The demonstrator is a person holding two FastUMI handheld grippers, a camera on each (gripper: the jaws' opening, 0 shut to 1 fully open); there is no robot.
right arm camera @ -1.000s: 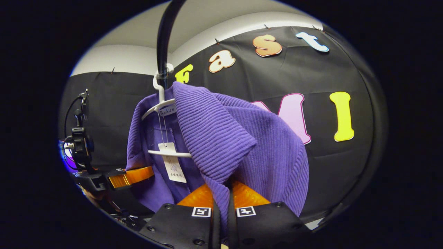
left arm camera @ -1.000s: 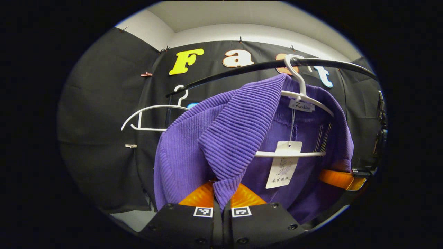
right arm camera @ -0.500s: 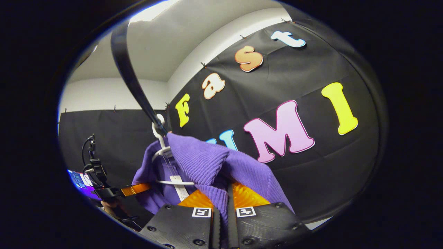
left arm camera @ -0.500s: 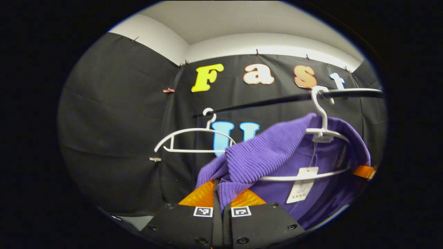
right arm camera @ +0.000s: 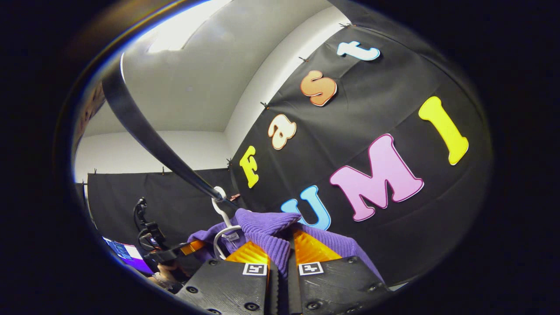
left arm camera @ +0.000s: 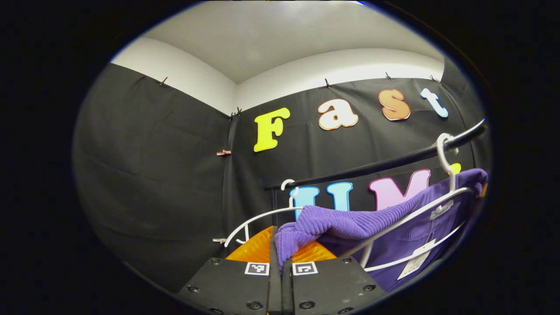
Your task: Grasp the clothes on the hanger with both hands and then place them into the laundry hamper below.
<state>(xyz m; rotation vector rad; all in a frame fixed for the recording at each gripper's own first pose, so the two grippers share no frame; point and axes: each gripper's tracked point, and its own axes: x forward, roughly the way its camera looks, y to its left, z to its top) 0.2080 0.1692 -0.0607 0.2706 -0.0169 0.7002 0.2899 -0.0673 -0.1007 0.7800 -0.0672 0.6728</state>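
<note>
Lowered since earlier: purple sweater [left arm camera: 350,223] | pinched between both grippers' fingers [left arm camera: 258,247]

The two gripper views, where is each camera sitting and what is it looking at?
Left gripper view: rides on the left gripper, looking up along its orange fingers at the purple sweater, white hanger and black rail.
Right gripper view: rides on the right gripper, looking up at the sweater and rail; the left gripper shows farther off.
Shared: the sweater, its hanger, the rail.
</note>
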